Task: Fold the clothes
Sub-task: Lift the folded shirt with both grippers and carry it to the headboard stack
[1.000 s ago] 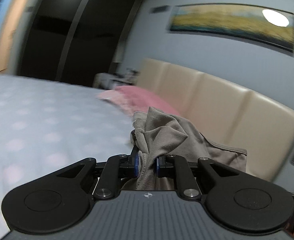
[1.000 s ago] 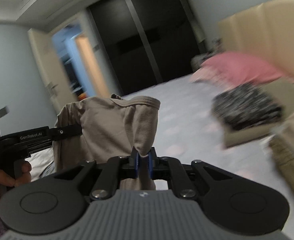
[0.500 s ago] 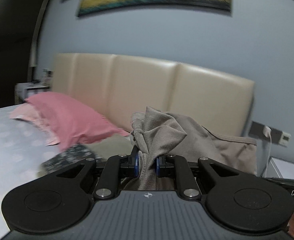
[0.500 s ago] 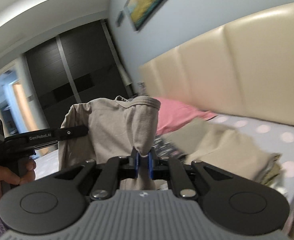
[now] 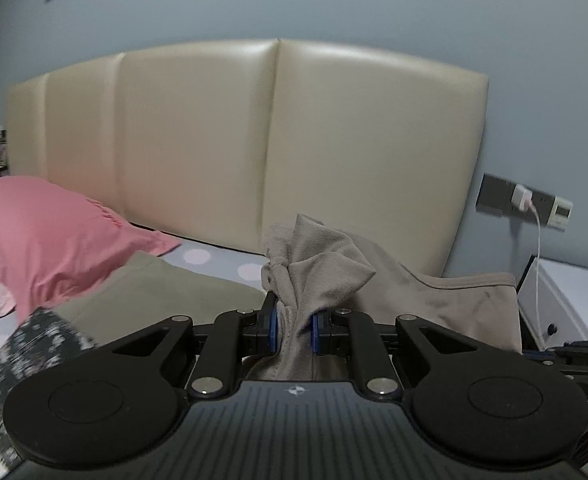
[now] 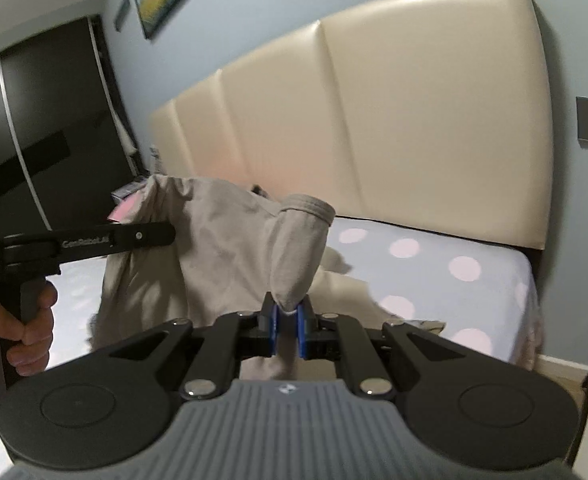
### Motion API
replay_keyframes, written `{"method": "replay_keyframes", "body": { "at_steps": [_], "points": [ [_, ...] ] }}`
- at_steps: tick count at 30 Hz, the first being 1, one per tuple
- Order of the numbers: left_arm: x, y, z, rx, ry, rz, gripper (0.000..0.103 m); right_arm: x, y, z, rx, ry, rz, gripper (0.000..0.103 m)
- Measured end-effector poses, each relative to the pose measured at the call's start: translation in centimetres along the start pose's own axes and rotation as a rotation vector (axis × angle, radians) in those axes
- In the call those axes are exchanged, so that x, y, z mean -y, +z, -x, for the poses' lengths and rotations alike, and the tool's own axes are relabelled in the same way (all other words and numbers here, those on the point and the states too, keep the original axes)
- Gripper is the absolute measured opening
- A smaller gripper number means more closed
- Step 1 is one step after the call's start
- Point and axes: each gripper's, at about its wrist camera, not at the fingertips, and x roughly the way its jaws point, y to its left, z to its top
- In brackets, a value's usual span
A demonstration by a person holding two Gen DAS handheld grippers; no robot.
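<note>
A beige-grey garment (image 5: 414, 300) hangs in the air between both grippers, above the bed. My left gripper (image 5: 294, 330) is shut on a bunched fold of it. In the right wrist view my right gripper (image 6: 288, 330) is shut on another hemmed part of the same garment (image 6: 214, 248). The left gripper's body (image 6: 94, 242) shows there at the left, held by a person's hand (image 6: 30, 328). A folded olive-beige cloth (image 5: 162, 300) lies on the bed below the held garment. The garment's lower part is hidden behind the gripper bodies.
The bed has a lilac sheet with pale dots (image 6: 434, 276) and a cream padded headboard (image 5: 254, 140). A pink pillow (image 5: 42, 232) lies at the left, a dark patterned cloth (image 5: 22, 352) beside it. A white nightstand (image 5: 566, 304) and a wall socket with a charger (image 5: 522, 200) stand to the right.
Both grippers swung across the room with the garment, from facing the dark wardrobe and open bed to facing the headboard. The grips did not change.
</note>
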Motion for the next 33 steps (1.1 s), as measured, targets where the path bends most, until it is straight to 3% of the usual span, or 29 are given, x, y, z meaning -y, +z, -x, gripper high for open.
{"method": "replay_keyframes", "body": {
  "at_steps": [7,13,16,20,23,24,27,29,33],
  "points": [
    [0.7,0.9,-6.1,-0.075,-0.029,-0.065,0.013,1.7,-0.3,-4.7,-0.035,-0.118,0.018,0.01],
    [0.2,0.0,-9.8,-0.169,-0.01,-0.049,0.016,2.9,-1.3,-8.4,-0.103,-0.173,-0.007,0.01],
    [0.0,0.0,-10.4,-0.187,0.019,-0.04,0.021,3.4,-2.1,-8.8,-0.128,-0.19,-0.007,0.013],
    [-0.5,0.8,-9.4,-0.172,0.049,-0.017,0.034,2.6,-1.5,-9.6,-0.109,-0.227,-0.01,0.031],
    [-0.2,1.6,-7.8,-0.155,0.07,-0.052,0.038,2.3,-1.9,-7.9,-0.06,-0.265,0.004,0.031],
    [-0.1,1.8,-7.0,-0.144,0.07,-0.064,0.038,2.5,-2.0,-7.2,-0.042,-0.27,0.001,0.032],
    [0.2,1.9,-4.3,-0.097,0.062,-0.112,0.015,2.2,-1.6,-6.3,-0.012,-0.208,0.001,0.032],
    [0.4,1.5,-2.3,-0.052,0.037,-0.143,0.014,1.5,-1.4,-6.0,0.006,-0.153,0.018,0.031],
    [1.8,-0.3,-1.8,-0.07,-0.014,-0.252,0.01,-0.4,-2.0,-6.8,-0.007,-0.105,0.082,0.031]
  ]
}}
